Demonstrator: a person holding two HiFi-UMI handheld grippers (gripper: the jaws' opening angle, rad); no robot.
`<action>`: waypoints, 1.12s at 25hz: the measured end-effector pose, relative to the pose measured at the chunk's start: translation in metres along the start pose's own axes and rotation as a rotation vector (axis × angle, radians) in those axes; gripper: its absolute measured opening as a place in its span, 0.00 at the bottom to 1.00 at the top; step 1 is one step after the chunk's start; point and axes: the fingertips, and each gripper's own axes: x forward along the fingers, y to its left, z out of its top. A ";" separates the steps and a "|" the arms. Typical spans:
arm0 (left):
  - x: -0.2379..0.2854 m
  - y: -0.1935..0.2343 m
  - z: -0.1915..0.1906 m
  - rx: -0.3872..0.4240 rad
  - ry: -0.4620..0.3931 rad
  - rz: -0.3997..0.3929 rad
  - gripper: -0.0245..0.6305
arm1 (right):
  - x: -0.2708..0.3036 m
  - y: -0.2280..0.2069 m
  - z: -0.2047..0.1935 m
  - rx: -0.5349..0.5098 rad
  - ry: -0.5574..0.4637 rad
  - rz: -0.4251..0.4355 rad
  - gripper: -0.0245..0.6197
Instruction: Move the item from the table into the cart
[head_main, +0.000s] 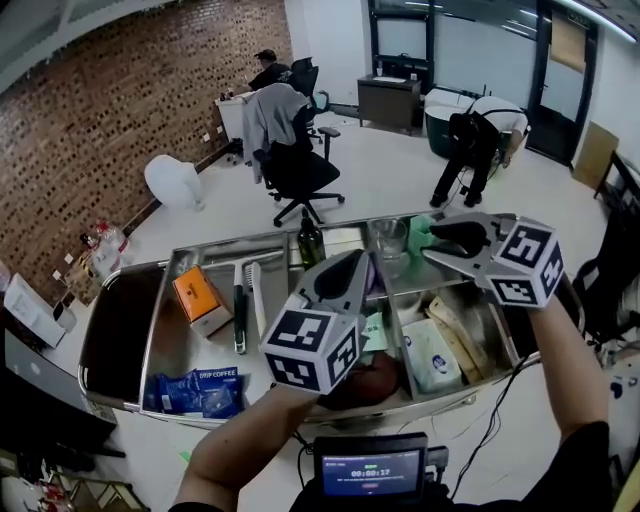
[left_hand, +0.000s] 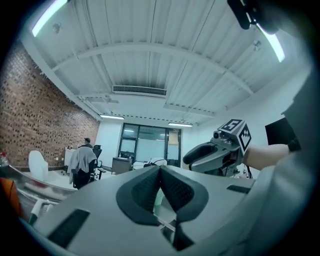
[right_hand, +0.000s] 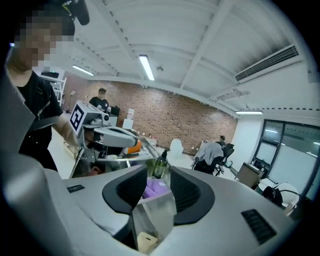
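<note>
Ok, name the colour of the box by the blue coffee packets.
The box is orange with a white side; head view shows it best.

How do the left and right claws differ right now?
The left claw has its jaws together; the right claw has them apart. In the head view the left claw is over the cart's middle, the right claw further right. Both hold nothing, above the cart.

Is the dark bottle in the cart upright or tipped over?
Upright: the dark bottle stands on its base, neck pointing up, at the far rim of the cart. The right gripper view shows it standing too.
</note>
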 end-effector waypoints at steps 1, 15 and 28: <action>-0.008 -0.004 -0.001 0.010 -0.007 -0.007 0.04 | -0.009 0.009 0.005 0.011 -0.039 -0.020 0.26; -0.091 -0.038 -0.036 0.055 -0.038 -0.064 0.04 | -0.079 0.095 -0.013 0.198 -0.320 -0.288 0.04; -0.114 -0.073 -0.061 0.043 -0.037 0.149 0.04 | -0.141 0.118 -0.067 0.303 -0.433 -0.358 0.04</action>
